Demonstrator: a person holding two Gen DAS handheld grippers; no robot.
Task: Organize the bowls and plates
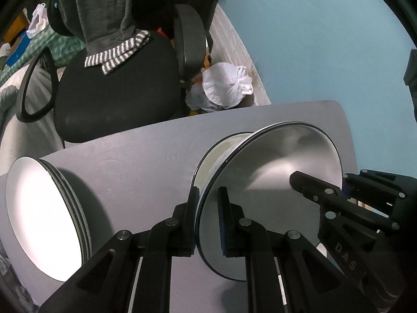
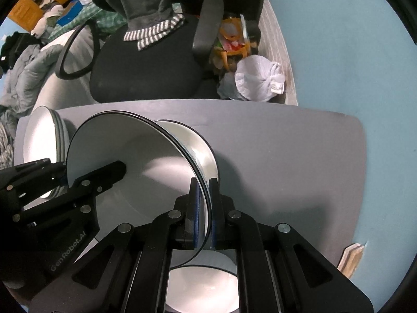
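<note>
Carrying step in hand: a white plate [image 1: 273, 182] with a dark rim hangs above the grey table [image 1: 135, 172], over a bowl [image 2: 200, 156]. The left gripper [image 1: 208, 216] clamps its left rim, the right gripper [image 2: 204, 208] its right. Next, judged: move it left and lower it level onto the plate stack [image 1: 44, 214].

Grey table [image 2: 286, 140] before a black office chair [image 1: 117, 96] draped with grey clothing [image 1: 104, 7], white bag [image 1: 226, 86], pale blue floor [image 1: 312, 39].
</note>
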